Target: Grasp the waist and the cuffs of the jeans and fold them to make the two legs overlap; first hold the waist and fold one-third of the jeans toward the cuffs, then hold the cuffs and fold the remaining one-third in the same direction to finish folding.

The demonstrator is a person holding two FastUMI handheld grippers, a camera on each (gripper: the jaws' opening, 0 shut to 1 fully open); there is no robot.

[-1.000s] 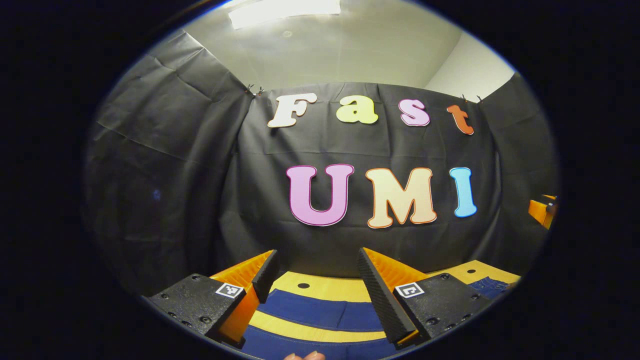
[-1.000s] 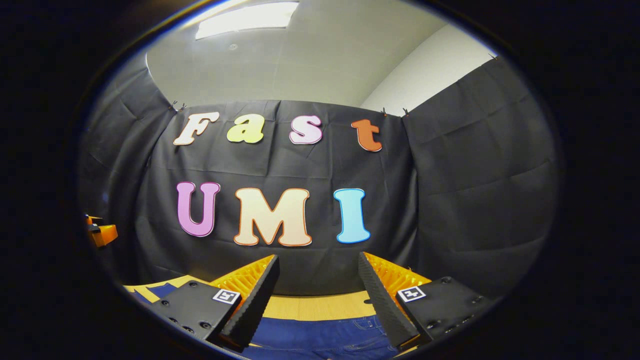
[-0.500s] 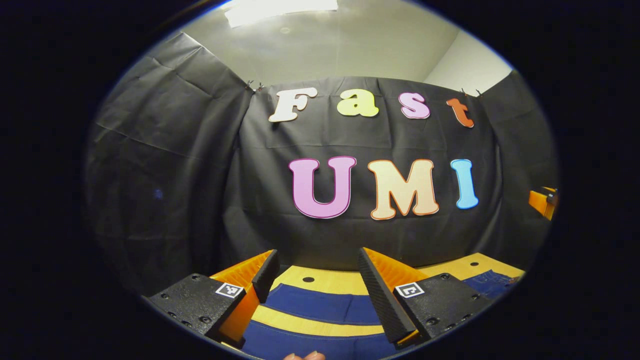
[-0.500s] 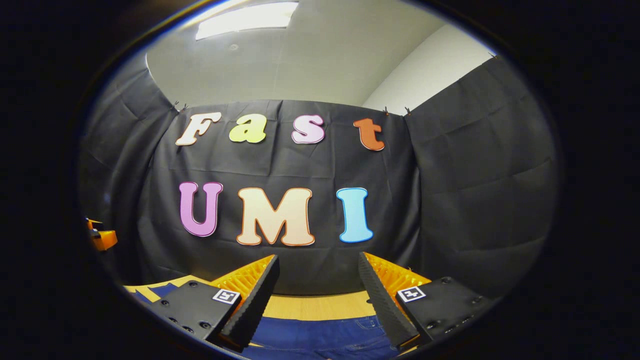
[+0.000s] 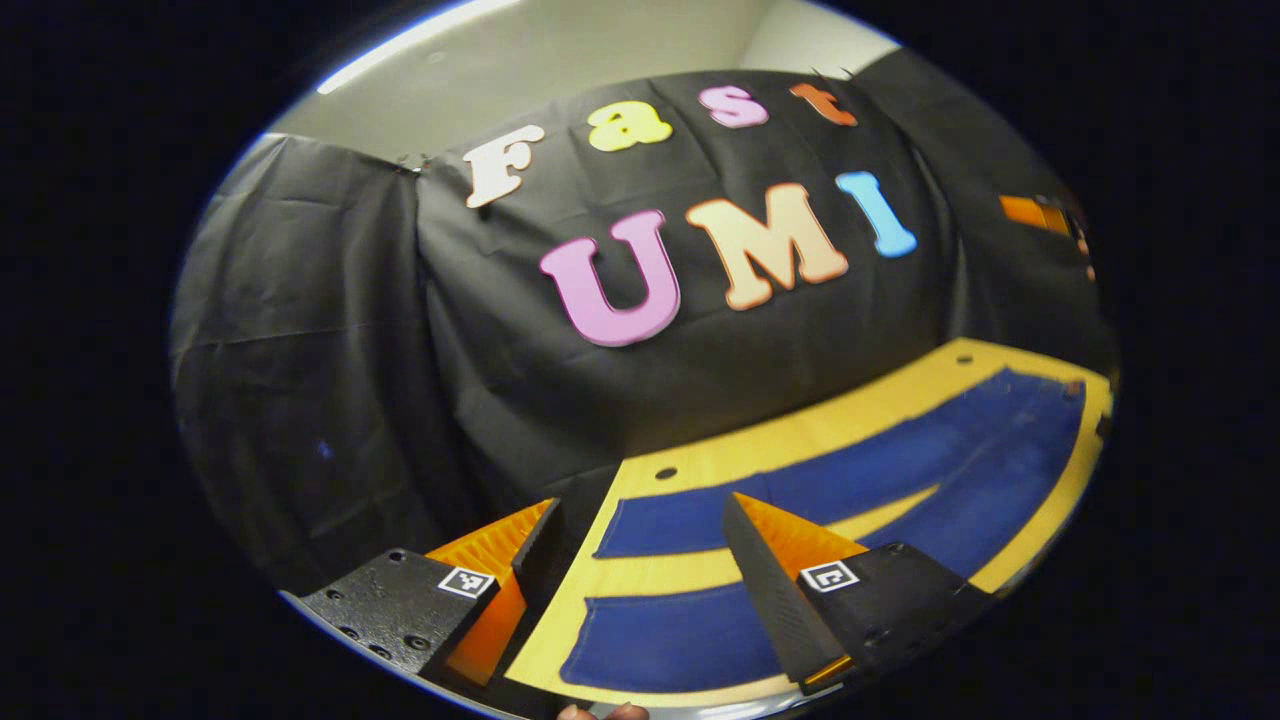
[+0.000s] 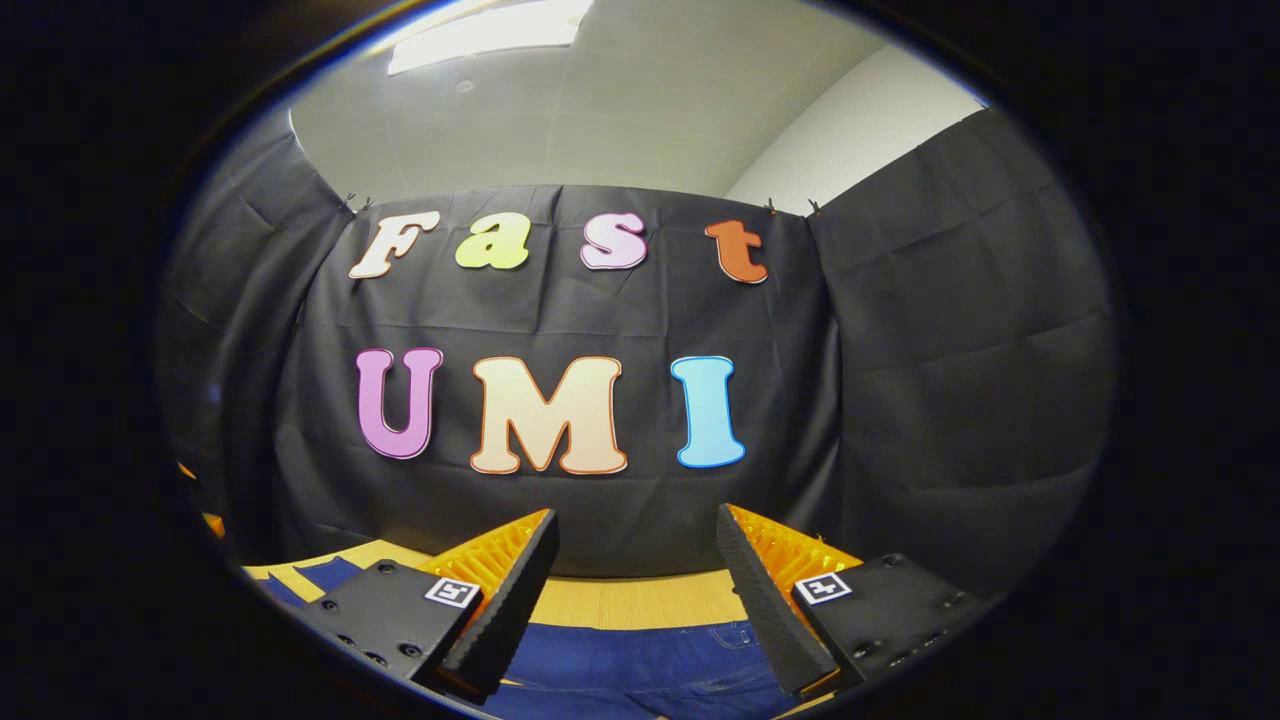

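— Fingers first: on our left gripper [image 5: 640, 560] both stand wide apart with nothing between them, hovering above the jeans [image 5: 850, 490]. On our right gripper [image 6: 637, 580] we see the same, the two spread and holding nothing, with denim showing below the gap.

— And the jeans themselves?

— We see them lying flat on the table [image 5: 800, 435], dark blue, unfolded. In the left gripper view the two legs run side by side from the near cuffs toward the far right, where they join; a strip of the table's yellow top shows between them. Our left gripper hangs over the cuff end, tilted, so the table slants across that view. In the right gripper view we see the jeans [image 6: 660, 670] just under our fingers, with seams and stitching that we take for the waist part, though too little of it shows to be sure.

— Any containers?

— We see none to report. The table top is yellow wood with a small dark hole [image 5: 665, 472] near its far edge, and its bare band [image 6: 640, 605] runs behind the denim in the right gripper view.

— Beyond that?

— We see the other gripper [image 5: 1040, 213] far off at the right edge of the left gripper view. Fingertips [image 5: 603, 712] of a hand peek in at the bottom. Black cloth [image 6: 930, 380] walls the booth, with a pale ceiling [image 6: 600, 110] above.
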